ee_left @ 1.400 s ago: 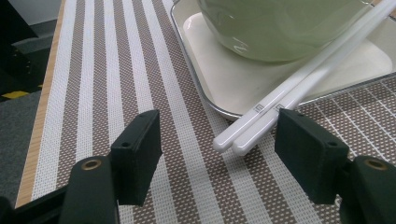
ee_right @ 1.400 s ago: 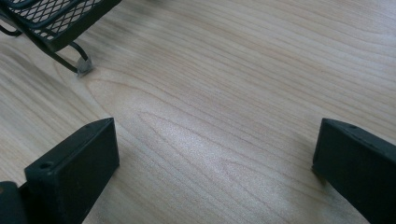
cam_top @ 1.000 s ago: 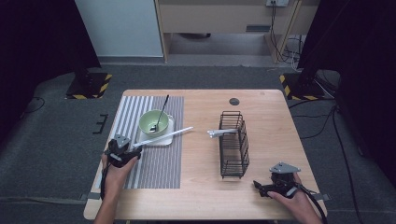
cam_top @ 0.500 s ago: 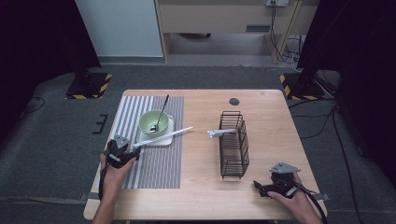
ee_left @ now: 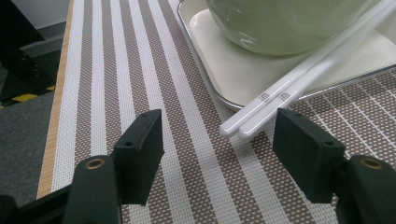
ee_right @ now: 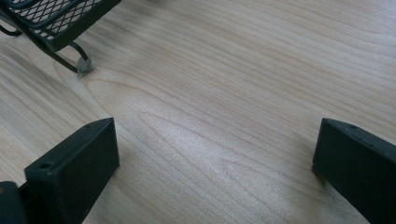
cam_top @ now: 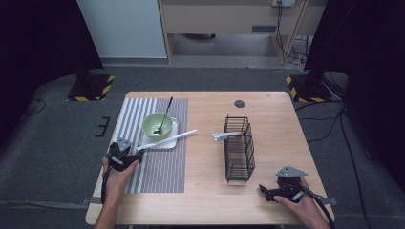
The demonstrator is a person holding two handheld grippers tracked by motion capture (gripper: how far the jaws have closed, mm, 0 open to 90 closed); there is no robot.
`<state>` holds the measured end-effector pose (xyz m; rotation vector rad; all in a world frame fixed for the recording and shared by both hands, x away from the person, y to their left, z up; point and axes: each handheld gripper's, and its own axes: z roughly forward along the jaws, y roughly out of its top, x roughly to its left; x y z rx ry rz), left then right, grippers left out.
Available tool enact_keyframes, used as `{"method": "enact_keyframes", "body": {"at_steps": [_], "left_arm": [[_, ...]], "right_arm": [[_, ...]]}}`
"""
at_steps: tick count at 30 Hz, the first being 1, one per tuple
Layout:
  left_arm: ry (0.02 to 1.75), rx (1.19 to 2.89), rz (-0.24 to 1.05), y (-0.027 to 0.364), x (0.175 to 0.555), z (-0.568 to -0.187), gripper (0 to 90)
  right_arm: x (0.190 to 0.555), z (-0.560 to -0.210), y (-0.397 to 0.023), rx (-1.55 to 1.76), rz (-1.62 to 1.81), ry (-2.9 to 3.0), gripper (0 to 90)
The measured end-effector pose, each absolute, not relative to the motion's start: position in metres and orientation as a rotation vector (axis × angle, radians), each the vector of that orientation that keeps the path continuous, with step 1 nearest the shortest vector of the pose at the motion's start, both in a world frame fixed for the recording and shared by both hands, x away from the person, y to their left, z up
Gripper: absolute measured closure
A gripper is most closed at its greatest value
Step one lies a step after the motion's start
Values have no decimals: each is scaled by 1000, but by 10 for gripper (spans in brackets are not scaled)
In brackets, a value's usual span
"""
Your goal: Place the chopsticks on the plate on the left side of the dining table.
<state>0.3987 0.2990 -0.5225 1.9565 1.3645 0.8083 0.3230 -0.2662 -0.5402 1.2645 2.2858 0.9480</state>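
A pair of white chopsticks [cam_top: 168,140] [ee_left: 299,81] lies across a white square plate [cam_top: 160,140] [ee_left: 233,70], their near ends on the striped mat [cam_top: 157,162] [ee_left: 177,116]. A green bowl [cam_top: 157,125] [ee_left: 289,23] with a dark spoon [cam_top: 165,114] sits on that plate. My left gripper [cam_top: 136,151] [ee_left: 217,142] is open, jaws on either side of the chopsticks' near tips and a little short of them. My right gripper [cam_top: 262,190] [ee_right: 215,154] rests open on bare wood at the front right. A white utensil [cam_top: 227,136] pokes out of the black wire rack [cam_top: 239,148] [ee_right: 51,18].
The wooden table [cam_top: 205,191] [ee_right: 224,93] has a small dark round mark [cam_top: 239,103] at the back. Beyond the table are grey floor, stands with yellow-black feet [cam_top: 90,88], and cables at right.
My left gripper has crept slightly forward toward the chopsticks' near ends. The right gripper has stayed still.
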Motion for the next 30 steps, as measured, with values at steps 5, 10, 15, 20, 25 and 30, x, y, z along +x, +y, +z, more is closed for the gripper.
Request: {"method": "enact_keyframes", "body": {"at_steps": [5,10,15,20,25,30], "left_arm": [[1372,1958,804,300,400,-524,339],[1381,1954,811,300,401,-525,338],[1384,1947,826,299,402,-524,338],[1397,1945,832,299,404,-524,339],[1408,1932,840,300,406,-521,339],[1413,1935,836,301,409,-520,339]], "right_arm": [[323,-540,-266,1265,949,2284,3],[323,-540,-266,1264,949,2284,3],[323,-540,-266,1265,948,2286,3],[323,-540,-266,1265,948,2286,3],[323,-540,-266,1264,949,2285,3],[323,-540,-266,1265,949,2285,3]]}}
